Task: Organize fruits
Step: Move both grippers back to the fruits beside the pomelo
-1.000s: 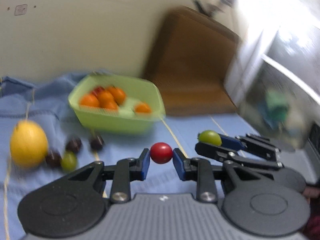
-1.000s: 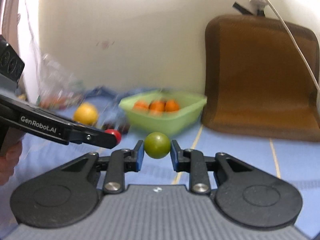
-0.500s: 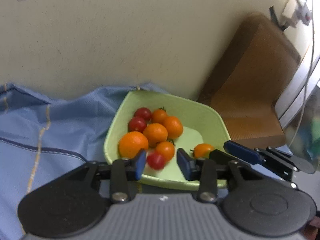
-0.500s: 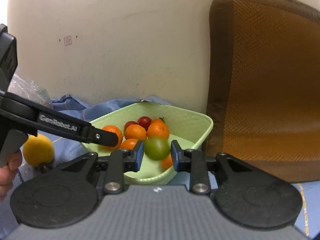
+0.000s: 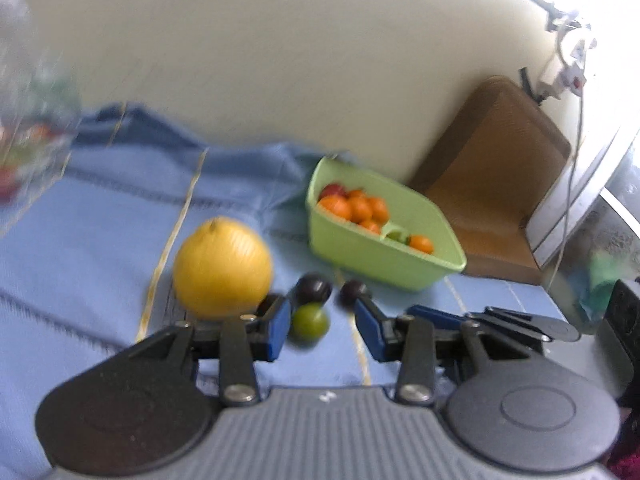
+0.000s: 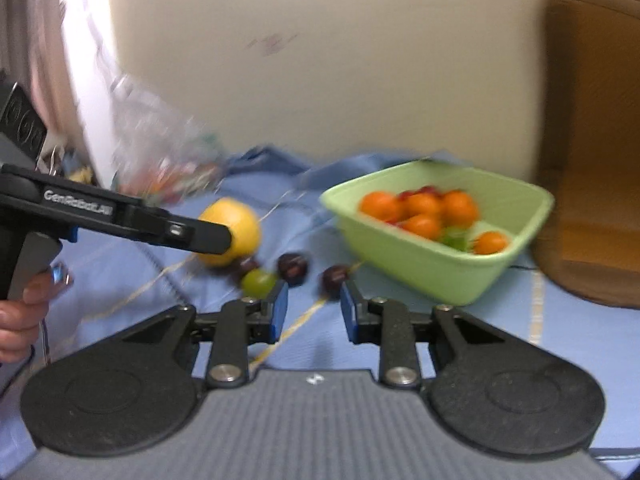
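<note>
Cloth [image 5: 80, 264]: blue, soft, wrinkled. Loose fruit lies on it mid-scene, bowl further right.
Yellow fruit [image 5: 222, 266]: big, left of the small ones. Prob. too wide for one pair of jaws, so leave it for now.
L gripper [image 5: 322, 320]: jaws have just been opening. They now stand apart w/ nothing gripped. The green fruit shows in the gap but lies on the cloth, pads not on it.
Green fruit [image 5: 310, 322]: sits nearer the pad on the yellow-fruit side. Centre it in the gap, bring tips down to cloth level, then close gently. It's round and smooth, so likely rolls if one pad hits first.
Dark fruits [image 5: 314, 286]: two clear, just behind the green one. Maybe a 3rd by the yellow fruit, too blurred to tell. Keep fingertips off them on approach.
R gripper [image 6: 313, 304]: jaws apart, empty. Aimed at the same cluster.
Rightmost dark fruit [image 6: 335, 276]: just beyond the R gripper's bowl-side pad, so prob. its pick. Nudge toward the bowl to centre it.
Spacing: grippers run side by side, close. One fruit each, so the fingers don't clash.
Bowl [image 5: 384, 256]: light green, right of the loose fruit. Holds orange and red ones plus a green one, so likely the drop spot. Release low inside the rim, no bounce-out.
</note>
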